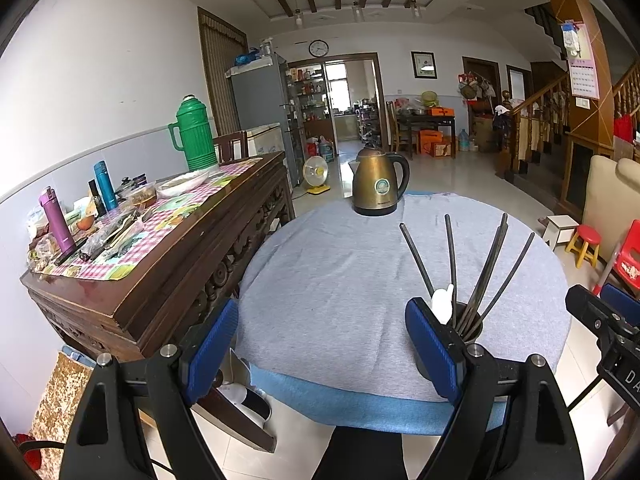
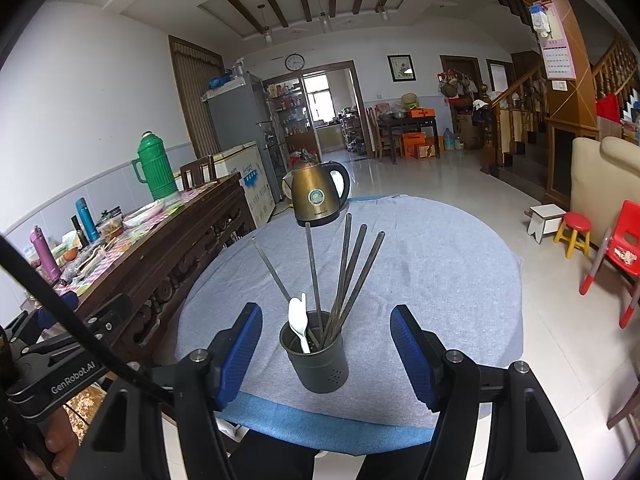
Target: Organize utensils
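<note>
Seemingly the sorting was done or close to it. From the left wrist, the left gripper (image 1: 322,354) stood with its blue pads wide apart and nothing between them, over the near edge of the grey-clothed table (image 1: 328,280); the holder (image 1: 472,326) sat just right of its right pad, half hidden behind it, with chopsticks (image 1: 486,276) fanning up out of it and a white spoon (image 1: 442,302) at its left rim; a kettle (image 1: 380,184) stood at the far edge, well apart.

From the right wrist, the right gripper (image 2: 326,354) was likewise open and empty; the holder (image 2: 318,354) stood upright between its pads, touching neither; spoon (image 2: 298,320) and chopsticks (image 2: 344,276) leaned inside; no loose utensil showed on the table (image 2: 440,280).

If the holder had to be shifted, I judge the jaws should close low on its wall, squarely, clear of the splayed sticks; a high or tilted grip could tip it.
</note>
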The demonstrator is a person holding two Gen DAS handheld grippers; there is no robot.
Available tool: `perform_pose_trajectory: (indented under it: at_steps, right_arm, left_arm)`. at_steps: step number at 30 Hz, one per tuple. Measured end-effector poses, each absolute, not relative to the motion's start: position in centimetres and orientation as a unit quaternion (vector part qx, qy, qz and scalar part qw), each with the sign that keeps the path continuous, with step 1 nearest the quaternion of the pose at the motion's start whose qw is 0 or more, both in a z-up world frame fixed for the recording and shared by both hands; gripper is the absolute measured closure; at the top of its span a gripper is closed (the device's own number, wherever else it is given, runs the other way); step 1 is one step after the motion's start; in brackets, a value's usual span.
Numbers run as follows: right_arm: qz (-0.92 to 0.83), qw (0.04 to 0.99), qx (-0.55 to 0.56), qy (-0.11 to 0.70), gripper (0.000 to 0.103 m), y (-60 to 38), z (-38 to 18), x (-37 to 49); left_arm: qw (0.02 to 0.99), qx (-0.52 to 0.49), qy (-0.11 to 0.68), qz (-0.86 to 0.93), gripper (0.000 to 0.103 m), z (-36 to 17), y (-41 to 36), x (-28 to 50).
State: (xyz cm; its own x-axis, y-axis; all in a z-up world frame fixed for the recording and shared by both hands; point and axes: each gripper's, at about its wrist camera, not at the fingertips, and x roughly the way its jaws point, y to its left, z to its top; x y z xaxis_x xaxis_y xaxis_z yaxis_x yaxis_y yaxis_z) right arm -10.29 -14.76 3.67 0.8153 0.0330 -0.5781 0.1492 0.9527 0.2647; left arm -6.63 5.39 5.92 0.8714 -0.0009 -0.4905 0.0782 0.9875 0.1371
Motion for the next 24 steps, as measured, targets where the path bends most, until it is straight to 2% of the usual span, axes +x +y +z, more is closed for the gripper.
perform_pose_trajectory:
  at_steps: [24]
  right_arm:
    - [-0.029, 0.943, 0.143, 0.298, 0.033, -14.55, 3.86, -10.58]
  left_arm:
    - [0.966, 0.070, 0.250, -0.014, 0.017, 6.32, 5.80, -6.85]
